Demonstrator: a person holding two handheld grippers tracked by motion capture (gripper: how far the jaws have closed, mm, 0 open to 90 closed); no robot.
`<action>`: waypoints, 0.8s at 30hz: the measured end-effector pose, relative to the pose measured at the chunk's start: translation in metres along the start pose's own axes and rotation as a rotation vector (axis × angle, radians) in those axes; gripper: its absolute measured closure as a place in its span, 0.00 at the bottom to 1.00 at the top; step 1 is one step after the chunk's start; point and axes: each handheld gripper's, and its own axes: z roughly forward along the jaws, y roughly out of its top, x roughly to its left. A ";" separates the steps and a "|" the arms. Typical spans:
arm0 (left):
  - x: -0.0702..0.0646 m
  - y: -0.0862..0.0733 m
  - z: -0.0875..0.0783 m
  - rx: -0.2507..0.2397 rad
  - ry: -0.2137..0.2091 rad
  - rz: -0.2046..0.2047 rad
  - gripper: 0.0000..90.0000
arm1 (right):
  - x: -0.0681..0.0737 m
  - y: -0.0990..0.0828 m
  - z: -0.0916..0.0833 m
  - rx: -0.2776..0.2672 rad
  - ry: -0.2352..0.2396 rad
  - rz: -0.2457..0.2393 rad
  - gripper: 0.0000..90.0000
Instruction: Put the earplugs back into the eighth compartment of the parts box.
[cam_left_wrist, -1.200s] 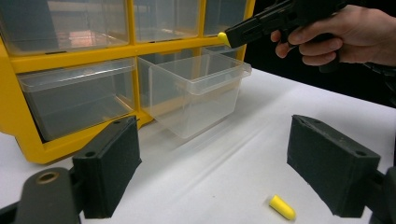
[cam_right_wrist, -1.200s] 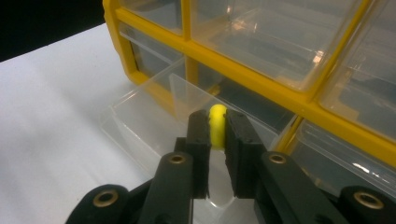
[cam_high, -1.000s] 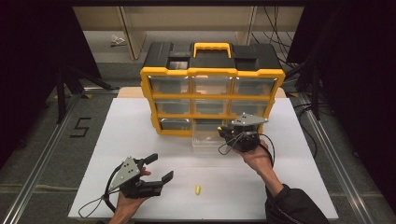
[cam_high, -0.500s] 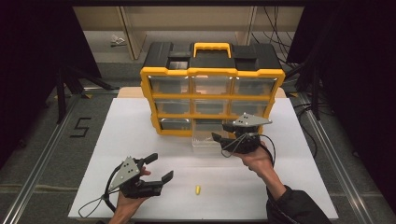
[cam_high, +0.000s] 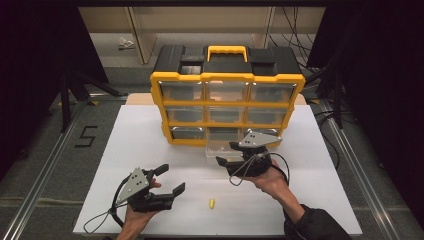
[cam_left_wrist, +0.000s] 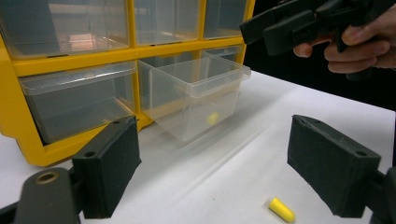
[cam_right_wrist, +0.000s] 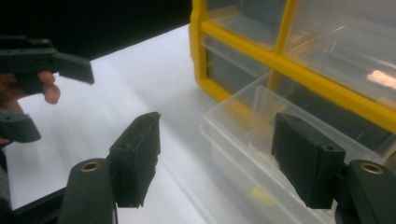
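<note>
While the clear drawer (cam_high: 223, 146) stands pulled out of the bottom row of the yellow organizer (cam_high: 227, 107), its open top is free to take small parts from above. One yellow earplug (cam_left_wrist: 212, 118) already lies inside it, seen through the clear wall in the left gripper view. The right gripper (cam_high: 231, 154) hovers just near of the drawer's front edge; its fingers have just been opening and now stand spread with nothing between them, which suggests a piece was dropped into the drawer.

A second yellow earplug (cam_high: 212, 203) lies on the white surface (cam_high: 125, 150), near the front edge, between the two hands and apart from both. It is a short, rounded, bullet-shaped plug of bright yellow, lying on its side, probably soft foam that gives under a pinch.

The left gripper (cam_high: 171, 180) rests low at the near left, fingers spread and empty, aimed toward the organizer, seemingly waiting clear of the right hand's path.
</note>
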 end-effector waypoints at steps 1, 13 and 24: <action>0.000 0.000 0.000 0.001 0.000 0.000 0.18 | 0.002 -0.001 0.001 0.003 0.002 -0.003 0.36; 0.000 0.000 0.000 -0.003 0.002 -0.002 0.18 | 0.025 -0.014 0.013 0.079 0.078 -0.050 0.34; 0.000 0.000 0.000 -0.002 -0.002 -0.002 0.18 | 0.045 -0.033 0.035 0.242 0.172 -0.126 0.29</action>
